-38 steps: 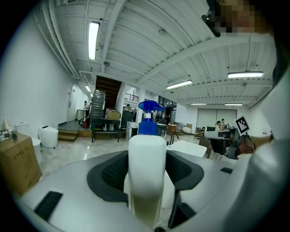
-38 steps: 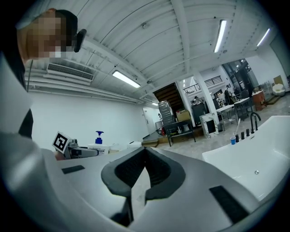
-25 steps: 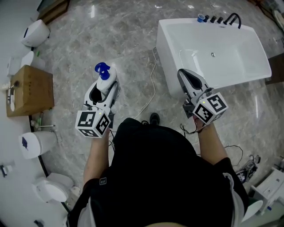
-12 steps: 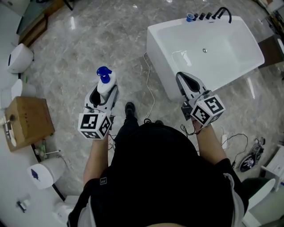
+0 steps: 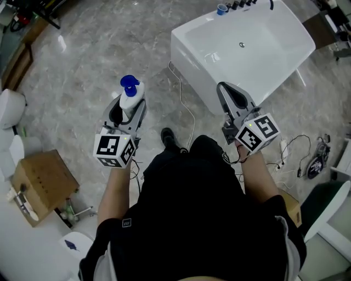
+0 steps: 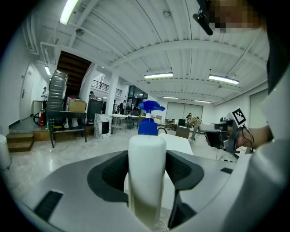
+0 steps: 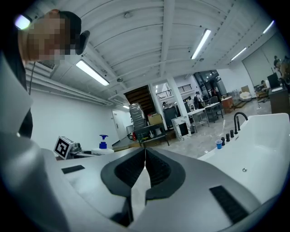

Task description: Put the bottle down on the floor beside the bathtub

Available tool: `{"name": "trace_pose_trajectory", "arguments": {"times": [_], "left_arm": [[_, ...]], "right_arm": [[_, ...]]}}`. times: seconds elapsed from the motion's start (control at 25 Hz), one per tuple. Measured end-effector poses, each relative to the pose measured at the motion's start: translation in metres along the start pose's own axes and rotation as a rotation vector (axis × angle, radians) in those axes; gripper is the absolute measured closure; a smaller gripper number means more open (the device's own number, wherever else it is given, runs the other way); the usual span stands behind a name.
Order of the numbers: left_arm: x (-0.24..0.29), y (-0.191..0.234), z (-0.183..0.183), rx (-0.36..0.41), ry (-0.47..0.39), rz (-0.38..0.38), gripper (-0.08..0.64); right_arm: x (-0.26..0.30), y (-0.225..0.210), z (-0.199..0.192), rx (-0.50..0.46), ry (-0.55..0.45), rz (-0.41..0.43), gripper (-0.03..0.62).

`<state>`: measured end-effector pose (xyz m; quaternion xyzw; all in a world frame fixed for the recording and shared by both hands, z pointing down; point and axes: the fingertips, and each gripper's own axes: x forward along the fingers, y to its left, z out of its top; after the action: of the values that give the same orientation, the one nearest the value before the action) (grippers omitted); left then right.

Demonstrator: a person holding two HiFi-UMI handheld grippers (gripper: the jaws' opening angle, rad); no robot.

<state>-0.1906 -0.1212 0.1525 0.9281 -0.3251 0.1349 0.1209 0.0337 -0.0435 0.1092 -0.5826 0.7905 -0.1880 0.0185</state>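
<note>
A white bottle [image 5: 132,100] with a blue pump top is upright in my left gripper [image 5: 127,104], which is shut on its body; in the left gripper view the bottle [image 6: 147,172] fills the gap between the dark pads. The left gripper is held above the marble floor [image 5: 82,77], left of the white bathtub [image 5: 247,49]. My right gripper [image 5: 227,96] hovers over the tub's near corner, jaws shut with nothing between them. From the right gripper view the jaws meet at the tips [image 7: 145,152], and the tub [image 7: 258,140] lies to the right.
A thin cable [image 5: 184,104] runs over the floor beside the tub's left wall. A blue cup [image 5: 221,9] and dark taps stand on the tub's far rim. A wooden box [image 5: 41,184] sits at lower left. More cables and gear [image 5: 315,162] lie at right.
The view has swung right and forward: the tub now sits higher and more central, the wooden box has slid down to the lower left. Both grippers keep their hold and pose.
</note>
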Motion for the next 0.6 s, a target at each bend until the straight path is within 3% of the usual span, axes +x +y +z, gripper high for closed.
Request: {"name": "trace_pose_trajectory", "arguments": {"times": [0.2,0.4,0.6], "left_arm": [[0.028,0.007,-0.009,-0.004,0.029,-0.049,0.301],[0.071,0.003,-0.021,-0.033,0.062,-0.08,0.301],[0.109,0.001,-0.039,-0.058,0.09,-0.101,0.301]], "right_arm": [[0.015,-0.014,-0.017,0.031,0.038,-0.045,0.563],[0.032,-0.039,-0.029,0.024,0.047,0.008,0.563],[0.048,-0.071,-0.056,0.031,0.089,-0.003,0.563]]}}
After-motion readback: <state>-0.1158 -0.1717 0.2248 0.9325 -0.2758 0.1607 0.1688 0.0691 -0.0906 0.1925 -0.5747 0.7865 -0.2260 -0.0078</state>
